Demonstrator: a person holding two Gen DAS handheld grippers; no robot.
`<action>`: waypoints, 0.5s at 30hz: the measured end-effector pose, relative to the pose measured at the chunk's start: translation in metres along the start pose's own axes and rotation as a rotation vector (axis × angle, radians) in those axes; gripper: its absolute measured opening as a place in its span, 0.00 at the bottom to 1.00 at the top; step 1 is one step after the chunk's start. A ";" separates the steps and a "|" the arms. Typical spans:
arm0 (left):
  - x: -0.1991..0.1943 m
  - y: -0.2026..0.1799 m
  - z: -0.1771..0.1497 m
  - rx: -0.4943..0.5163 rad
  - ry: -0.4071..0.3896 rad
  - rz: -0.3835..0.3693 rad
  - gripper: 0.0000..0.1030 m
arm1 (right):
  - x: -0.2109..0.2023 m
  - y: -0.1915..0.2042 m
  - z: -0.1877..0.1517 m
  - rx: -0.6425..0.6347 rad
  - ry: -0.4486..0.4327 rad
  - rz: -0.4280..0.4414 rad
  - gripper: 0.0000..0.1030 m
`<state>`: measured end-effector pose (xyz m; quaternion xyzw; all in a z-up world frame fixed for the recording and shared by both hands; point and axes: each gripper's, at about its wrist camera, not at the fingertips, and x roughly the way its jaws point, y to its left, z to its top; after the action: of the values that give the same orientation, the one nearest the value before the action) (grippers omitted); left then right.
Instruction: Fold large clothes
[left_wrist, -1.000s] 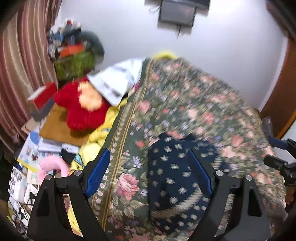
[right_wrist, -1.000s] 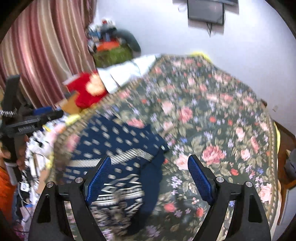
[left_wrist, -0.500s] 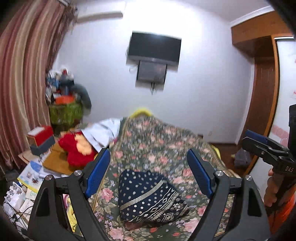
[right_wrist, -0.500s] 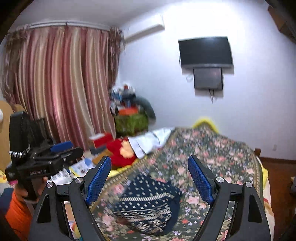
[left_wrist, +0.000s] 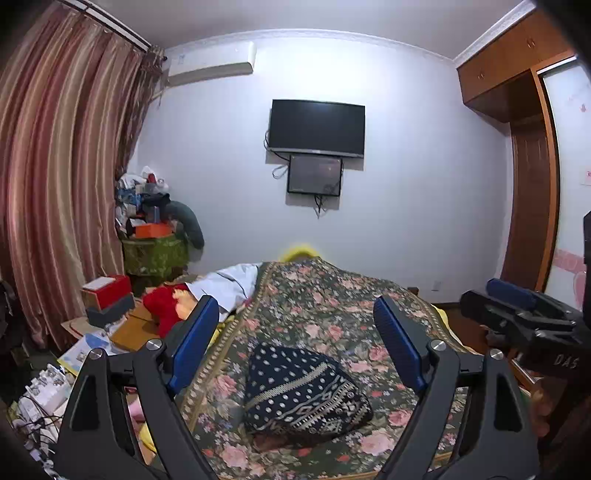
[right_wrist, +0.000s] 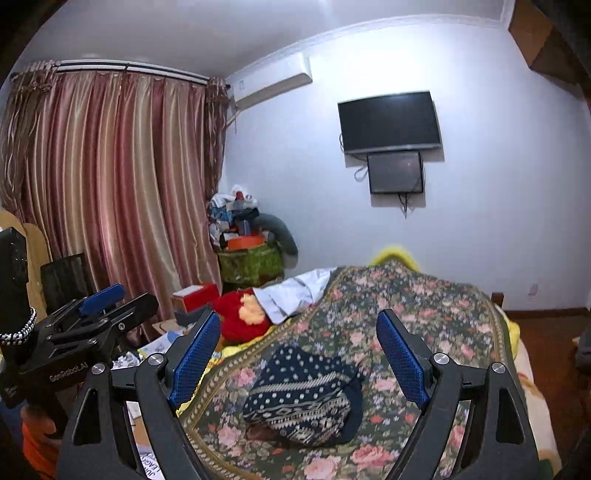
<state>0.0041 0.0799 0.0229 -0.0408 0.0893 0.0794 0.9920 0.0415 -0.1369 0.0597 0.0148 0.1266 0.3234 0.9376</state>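
Hovering above the near end of the bed, both claws aim roughly level with a slight downward tilt toward the far wall. Left claw jaws wide apart, nothing between the blue pads, nothing gripped. Right claw same: jaws wide, empty.

Folded navy patterned sweater lies on the floral bedspread near the foot end, well below and ahead of both claws, touching neither. It is a compact bundle, dotted top part, banded geometric trim along the near edge; in the right wrist view a plain dark sleeve or hem edge shows on its right side.

In the left wrist view the right claw body shows at the right edge with part of a hand under it, held at about the same height. In the right wrist view the left claw body shows at the left edge, an orange sleeve below it. The two claws sit side by side, apart.

Left of the bed: red plush toy, white garment over the bed's edge, red box, papers and clutter on the floor. Striped curtain on the left, TV with a smaller screen under it on the far wall, air conditioner up high, wooden wardrobe on the right.
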 end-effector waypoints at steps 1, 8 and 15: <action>0.000 -0.003 -0.002 0.004 0.006 -0.003 0.83 | 0.002 -0.001 -0.002 0.004 0.011 0.000 0.83; 0.006 -0.007 -0.007 0.011 0.028 -0.010 0.83 | 0.007 -0.007 -0.007 0.021 0.023 -0.013 0.83; 0.009 -0.007 -0.007 0.007 0.033 -0.014 0.83 | 0.006 -0.008 -0.006 0.020 0.023 -0.018 0.83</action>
<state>0.0125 0.0739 0.0150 -0.0392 0.1057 0.0715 0.9911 0.0495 -0.1395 0.0511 0.0193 0.1408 0.3139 0.9388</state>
